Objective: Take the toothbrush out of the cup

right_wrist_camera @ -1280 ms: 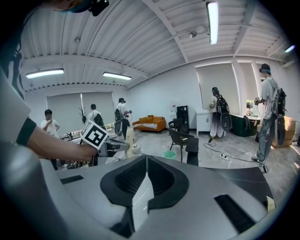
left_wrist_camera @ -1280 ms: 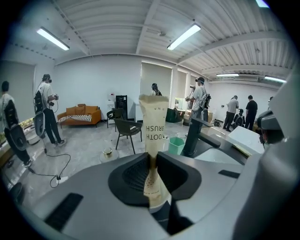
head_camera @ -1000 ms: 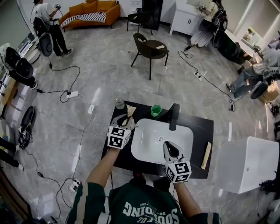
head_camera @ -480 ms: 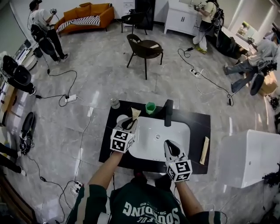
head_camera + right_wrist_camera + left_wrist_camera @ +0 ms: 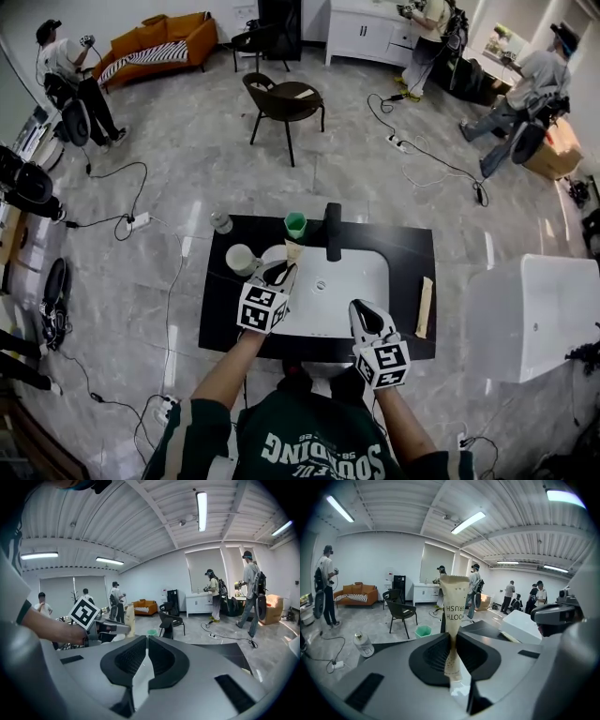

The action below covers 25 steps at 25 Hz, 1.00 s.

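A tan paper toothbrush pack [image 5: 292,251] stands upright in my left gripper [image 5: 281,273], which is shut on its lower part; the jaws have just closed a little further on it. In the left gripper view the pack [image 5: 453,616] rises between the black pads of the left gripper [image 5: 453,641]. The white cup [image 5: 240,259] sits on the black counter just left of that gripper, apart from the pack. My right gripper [image 5: 364,315] hovers at the sink's near right edge, shut and empty, the right gripper [image 5: 146,644] showing its pads together.
A white sink [image 5: 339,281] is set in the black counter [image 5: 412,253], with a black faucet [image 5: 332,232] behind it. A green cup [image 5: 295,225] and a small bottle [image 5: 221,222] stand at the back. Another tan pack [image 5: 424,307] lies at the right. People stand around the room.
My left gripper has carried the toothbrush pack to the right, away from the white cup and over the sink's left edge. My right gripper has shifted toward the sink's near right edge.
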Tool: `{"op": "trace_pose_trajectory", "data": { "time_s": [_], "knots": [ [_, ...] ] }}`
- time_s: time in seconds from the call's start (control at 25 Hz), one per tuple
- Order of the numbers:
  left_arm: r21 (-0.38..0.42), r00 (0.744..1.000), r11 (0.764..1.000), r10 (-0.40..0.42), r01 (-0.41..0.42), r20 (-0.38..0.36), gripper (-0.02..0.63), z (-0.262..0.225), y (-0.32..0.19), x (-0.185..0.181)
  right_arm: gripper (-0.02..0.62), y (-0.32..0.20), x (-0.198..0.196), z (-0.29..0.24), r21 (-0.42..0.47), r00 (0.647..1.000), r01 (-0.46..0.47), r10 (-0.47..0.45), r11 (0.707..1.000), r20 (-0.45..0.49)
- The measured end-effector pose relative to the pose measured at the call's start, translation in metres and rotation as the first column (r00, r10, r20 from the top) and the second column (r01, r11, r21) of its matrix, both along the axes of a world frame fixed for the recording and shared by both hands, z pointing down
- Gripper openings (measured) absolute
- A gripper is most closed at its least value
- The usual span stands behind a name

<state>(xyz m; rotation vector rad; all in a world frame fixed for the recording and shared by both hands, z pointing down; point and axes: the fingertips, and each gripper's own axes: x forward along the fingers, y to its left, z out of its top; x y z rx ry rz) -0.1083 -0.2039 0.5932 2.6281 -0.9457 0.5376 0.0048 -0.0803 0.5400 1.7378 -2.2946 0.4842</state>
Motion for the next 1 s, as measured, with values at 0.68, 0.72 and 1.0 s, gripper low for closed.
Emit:
{"op": "trace_pose_trajectory", "data": {
  "time_s": [0.68,0.72,1.0],
  "knots": [
    [-0.089,0.985,0.981,0.172,-0.173,-0.021,0.054,0.017,0.067,0.118,0.043,0.041,0.085,0.002,-0.015,0.995,-0.101,0.101,0.995,0.017],
    [-0.091,0.983,0.979,0.181,-0.183,-0.024,0.054,0.017,0.069,0.125,0.043,0.043,0.091,0.002,-0.017,0.994,-0.110,0.110,0.994,0.016],
    [-0.143,0.968,0.958,0.243,-0.250,-0.061,0.054,0.023,0.090,0.176,0.043,0.063,0.132,0.002,-0.029,0.984,-0.177,0.178,0.984,0.008]
  ]
}}
